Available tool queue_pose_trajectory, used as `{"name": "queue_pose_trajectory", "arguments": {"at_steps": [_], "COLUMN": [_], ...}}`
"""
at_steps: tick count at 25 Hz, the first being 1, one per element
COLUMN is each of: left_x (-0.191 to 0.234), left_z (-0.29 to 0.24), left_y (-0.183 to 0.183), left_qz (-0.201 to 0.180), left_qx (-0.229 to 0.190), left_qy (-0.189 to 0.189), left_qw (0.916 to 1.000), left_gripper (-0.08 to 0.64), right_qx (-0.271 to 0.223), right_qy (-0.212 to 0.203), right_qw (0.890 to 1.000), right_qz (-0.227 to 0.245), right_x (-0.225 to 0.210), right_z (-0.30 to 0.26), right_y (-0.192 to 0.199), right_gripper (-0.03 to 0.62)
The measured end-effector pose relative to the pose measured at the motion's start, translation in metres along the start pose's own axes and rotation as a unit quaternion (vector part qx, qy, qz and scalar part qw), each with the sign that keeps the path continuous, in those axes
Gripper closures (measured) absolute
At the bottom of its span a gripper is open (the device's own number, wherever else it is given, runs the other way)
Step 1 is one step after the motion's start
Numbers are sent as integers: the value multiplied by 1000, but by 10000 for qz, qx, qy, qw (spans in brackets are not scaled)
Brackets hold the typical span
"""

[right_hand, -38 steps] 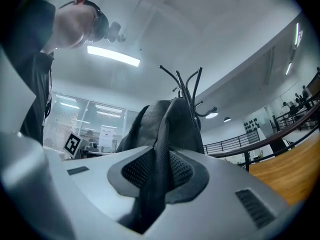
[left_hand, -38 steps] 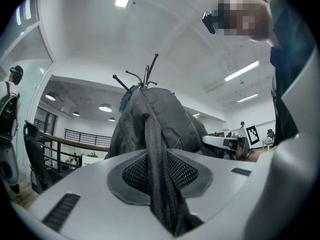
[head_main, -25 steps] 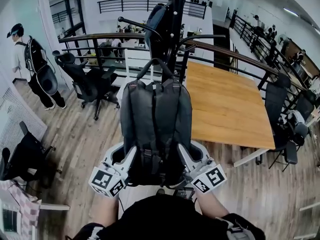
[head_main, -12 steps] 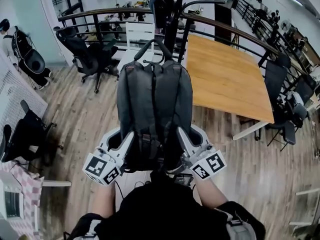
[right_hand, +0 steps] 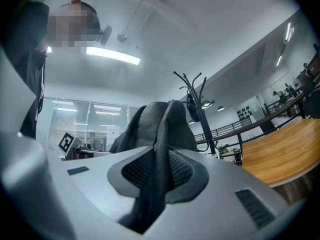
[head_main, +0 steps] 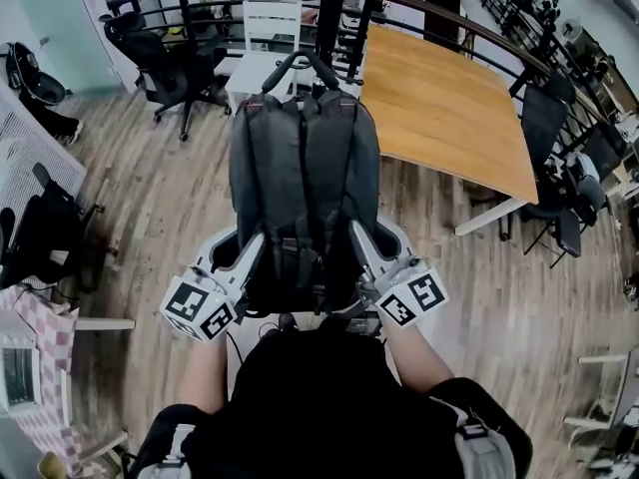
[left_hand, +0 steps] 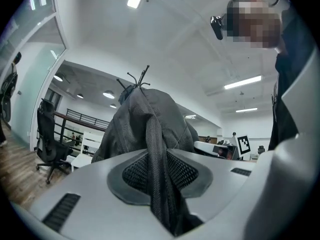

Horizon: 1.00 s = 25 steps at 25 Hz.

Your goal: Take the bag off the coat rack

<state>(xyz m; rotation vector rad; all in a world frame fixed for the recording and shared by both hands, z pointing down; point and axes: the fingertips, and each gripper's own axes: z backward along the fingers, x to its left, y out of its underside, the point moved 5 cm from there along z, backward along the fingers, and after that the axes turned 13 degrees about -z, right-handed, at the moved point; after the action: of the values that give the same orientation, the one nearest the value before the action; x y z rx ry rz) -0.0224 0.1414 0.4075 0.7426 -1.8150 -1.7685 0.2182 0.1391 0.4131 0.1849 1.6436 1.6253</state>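
Bag (head_main: pixel 305 198): dark grey backpack, matte woven cloth, rounded top with a loop handle, two padded mesh straps running down its back. It is held up in front of the person, on the near side of the black coat rack (head_main: pixel 329 3) and apart from it.

Left gripper (left_hand: pixel 159 176): ribbed grey pads clamped on one mesh strap. Right gripper (right_hand: pixel 155 176): pads likewise pressed on the other strap. Both gripper shells are smooth pale grey plastic.

Floor (head_main: pixel 150 208): grey-brown wood planks. Rectangular table (head_main: pixel 449 118), warm wood top, right of the bag. Black swivel chair (head_main: pixel 165 63) to the left; curved dark railing (head_main: pixel 439 18) behind.
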Motion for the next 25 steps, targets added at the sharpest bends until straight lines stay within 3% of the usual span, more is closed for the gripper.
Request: {"name": "queue_pose_trajectory", "arguments": {"at_steps": [8, 13, 20, 25], "left_x": [-51, -98, -130, -175], "left_z": [3, 8, 14, 19], "left_y": [-15, -11, 6, 23], "left_qz": [-189, -150, 359, 451], "left_qx": [-61, -87, 139, 329], "left_qy": [-258, -372, -448, -610], "left_qw": [9995, 9992, 9983, 9966], "left_gripper": [451, 451, 451, 451], "right_qx": [-8, 150, 500, 639], "right_qy": [-540, -641, -640, -785], "right_qw": [9985, 9977, 9967, 9948], "right_qz": [-12, 132, -12, -143], "right_x": [-1, -6, -11, -20], "right_z": [40, 79, 103, 144], "right_y": [-20, -25, -19, -10], "right_gripper": [505, 506, 506, 506]}}
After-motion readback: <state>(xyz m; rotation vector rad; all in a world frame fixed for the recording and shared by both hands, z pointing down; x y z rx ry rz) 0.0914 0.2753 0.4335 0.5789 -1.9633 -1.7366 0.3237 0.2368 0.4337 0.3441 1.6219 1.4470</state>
